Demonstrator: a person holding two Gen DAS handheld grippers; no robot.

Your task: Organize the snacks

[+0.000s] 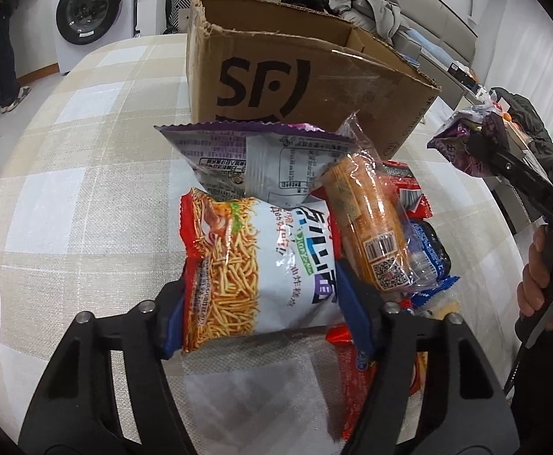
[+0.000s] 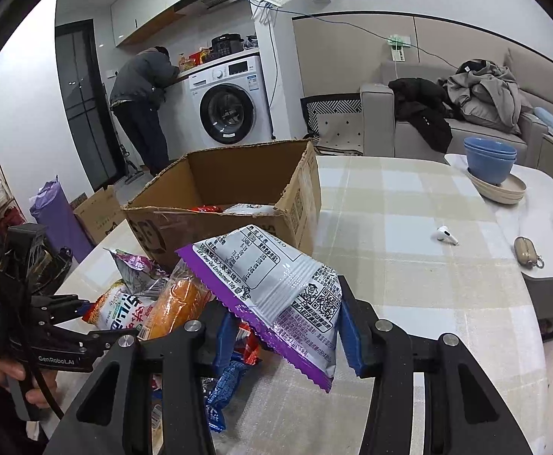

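1. Left tool clamped on the noodle-snack bag, low on the desk before the cardboard box.
2. Right tool closed on a purple-edged packet, lifted clear, box just ahead.
3. Some packets already boxed; several piled below the tools, remaining to pack.

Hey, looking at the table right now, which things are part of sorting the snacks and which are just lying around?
Part of the job:
cardboard box
noodle snack bag in the left gripper
purple-edged packet in the right gripper
orange roll pack
blue wrapper

Just lying about:
blue bowls
earbud
keyring pouch
clothes on sofa
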